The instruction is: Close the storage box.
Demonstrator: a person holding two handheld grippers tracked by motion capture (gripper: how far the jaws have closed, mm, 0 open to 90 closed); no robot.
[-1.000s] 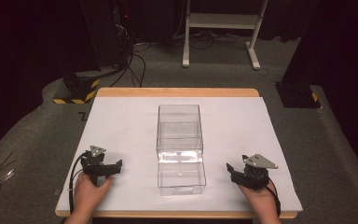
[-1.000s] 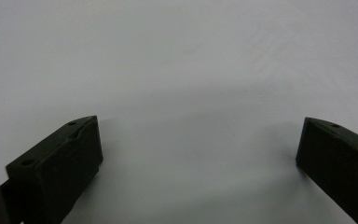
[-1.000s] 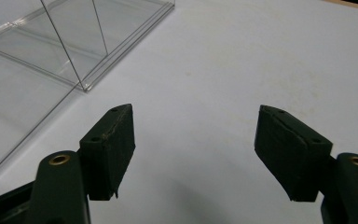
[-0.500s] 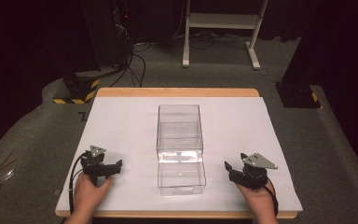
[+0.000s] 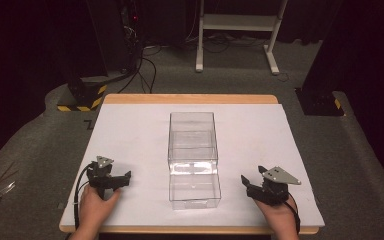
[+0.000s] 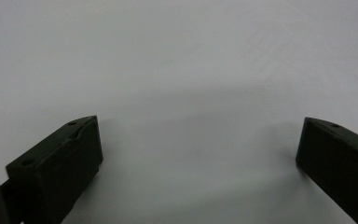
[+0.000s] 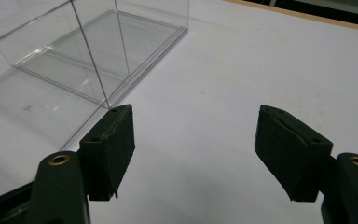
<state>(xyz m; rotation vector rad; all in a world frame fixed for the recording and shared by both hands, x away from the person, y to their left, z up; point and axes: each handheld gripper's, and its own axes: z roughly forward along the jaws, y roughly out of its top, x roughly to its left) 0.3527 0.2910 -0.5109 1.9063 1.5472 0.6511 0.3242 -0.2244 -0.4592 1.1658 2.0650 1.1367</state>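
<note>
A clear plastic box (image 5: 192,141) stands in the middle of the white-covered table (image 5: 130,130), with its clear drawer (image 5: 194,189) slid out toward the near edge. My left gripper (image 5: 124,177) rests on the sheet left of the drawer, pointing right toward it. In the left gripper view its jaws (image 6: 198,140) stand wide open over bare white sheet. My right gripper (image 5: 248,181) lies right of the drawer and points left at it. Its jaws (image 7: 196,126) are open with nothing between them, and the clear box (image 7: 74,51) lies ahead to their left.
The table's wooden edge (image 5: 190,98) shows at the far side. On the floor beyond stand a white frame (image 5: 237,30), a black post base with yellow-black stripes (image 5: 82,97), cables (image 5: 145,65) and another black base (image 5: 320,100) at the right.
</note>
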